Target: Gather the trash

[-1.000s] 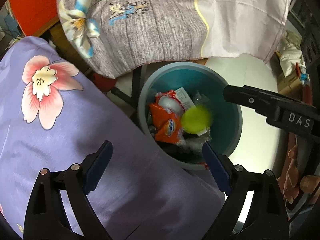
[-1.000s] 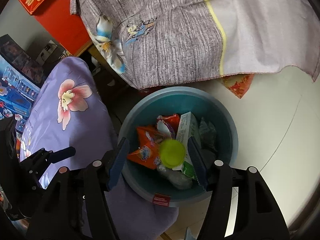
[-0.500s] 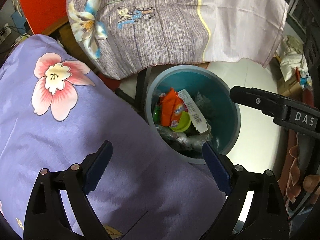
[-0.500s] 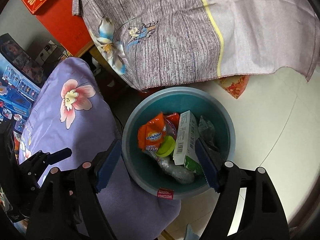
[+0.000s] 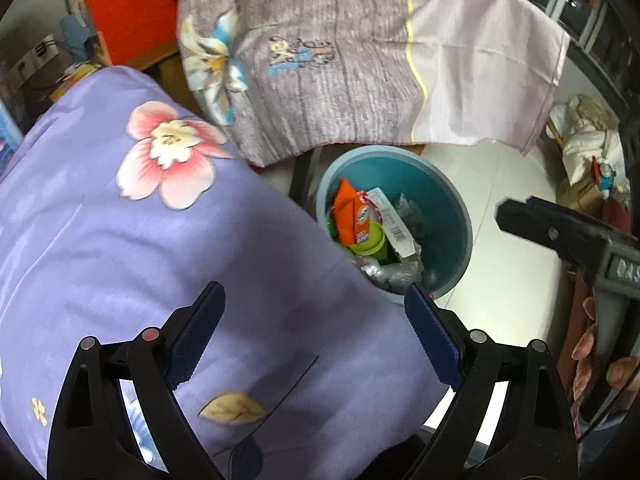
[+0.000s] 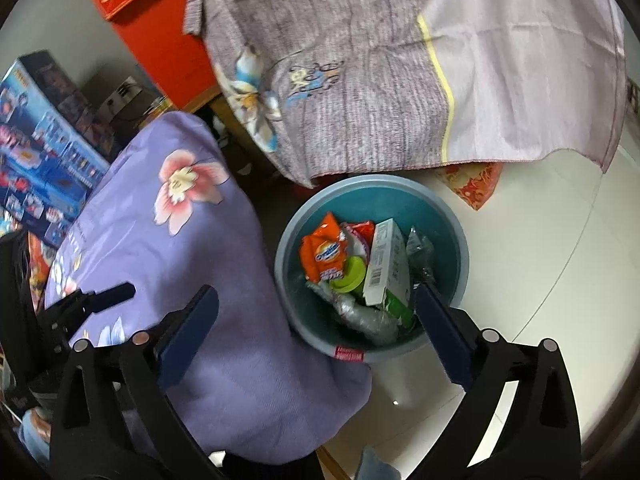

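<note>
**Blue-padded grippers hang empty above a full bin**

Blue ribbed pads line the black plastic fingers of both tools. The left gripper (image 5: 314, 330) has its jaws spread wide with nothing between them, over a smooth lilac quilt (image 5: 140, 248) printed with a large pink flower. The right gripper (image 6: 316, 330) has just been opening; its jaws now stand fully apart and empty, one finger over the quilt (image 6: 240, 360), the other over the near edge of the bin. From the left camera the right tool's dark finger juts in at the right side.

Just past the quilt's rounded edge, on pale glossy floor tiles (image 6: 540, 280), stands the round teal plastic bin (image 6: 448, 220), a small red label on its near rim. The trash lies inside it: a crinkled orange snack packet (image 6: 324, 254), a lime-green round lid (image 6: 352, 274) touching the packet, a white cardboard carton (image 6: 386, 266) with a barcode propped on edge, and crumpled clear plastic (image 6: 360, 316) beneath them.

Beyond the bin hangs a grey, woven-looking cloth (image 6: 360, 80) with a yellow stripe, a pale lilac panel and a printed lily; its hem reaches down near the far rim. Farther back sit a red cabinet (image 6: 168, 40) and, at the left, stacked blue printed boxes (image 6: 36, 148).
</note>
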Action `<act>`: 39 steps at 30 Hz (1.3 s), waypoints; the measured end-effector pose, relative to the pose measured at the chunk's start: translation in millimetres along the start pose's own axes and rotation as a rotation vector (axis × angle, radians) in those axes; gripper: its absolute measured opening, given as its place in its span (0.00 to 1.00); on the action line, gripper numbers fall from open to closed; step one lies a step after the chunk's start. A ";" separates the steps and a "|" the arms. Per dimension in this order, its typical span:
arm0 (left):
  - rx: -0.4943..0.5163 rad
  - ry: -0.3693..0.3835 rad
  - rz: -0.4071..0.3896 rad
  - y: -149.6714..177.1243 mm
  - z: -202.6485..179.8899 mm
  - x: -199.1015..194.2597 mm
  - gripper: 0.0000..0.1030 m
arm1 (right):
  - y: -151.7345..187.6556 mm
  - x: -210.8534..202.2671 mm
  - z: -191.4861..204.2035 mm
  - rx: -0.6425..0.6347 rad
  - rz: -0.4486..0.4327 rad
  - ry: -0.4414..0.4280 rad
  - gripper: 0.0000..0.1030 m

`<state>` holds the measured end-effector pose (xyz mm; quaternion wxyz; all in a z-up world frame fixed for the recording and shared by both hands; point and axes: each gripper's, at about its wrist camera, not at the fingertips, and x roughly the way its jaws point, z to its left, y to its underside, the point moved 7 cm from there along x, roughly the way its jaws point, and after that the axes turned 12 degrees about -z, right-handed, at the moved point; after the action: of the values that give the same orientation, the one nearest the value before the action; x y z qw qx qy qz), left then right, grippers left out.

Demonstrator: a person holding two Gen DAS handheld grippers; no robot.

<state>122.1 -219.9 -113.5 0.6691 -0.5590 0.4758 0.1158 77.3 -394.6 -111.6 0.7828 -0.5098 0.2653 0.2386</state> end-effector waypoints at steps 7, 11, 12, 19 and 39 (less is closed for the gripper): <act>-0.071 -0.063 -0.058 11.8 22.5 -35.8 0.95 | 15.9 -32.2 27.4 -0.138 -0.027 0.023 0.93; -0.077 -0.101 -0.094 19.7 31.5 -59.3 0.96 | 26.8 -47.0 35.6 -0.182 -0.044 0.061 0.93; -0.081 -0.105 -0.098 21.9 33.3 -64.8 0.96 | 29.2 -50.1 37.1 -0.185 -0.047 0.065 0.93; -0.108 -0.121 -0.110 39.2 40.5 -91.0 0.96 | 41.8 -68.0 47.3 -0.201 -0.054 0.067 0.93; -0.139 -0.160 -0.150 49.4 49.3 -120.9 0.96 | 44.2 -85.1 60.0 -0.254 -0.066 0.091 0.93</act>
<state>50.3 -114.8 -56.2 0.6714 -0.6271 0.3685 0.1424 -4.2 -331.7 -64.8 0.7065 -0.6237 0.2513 0.2209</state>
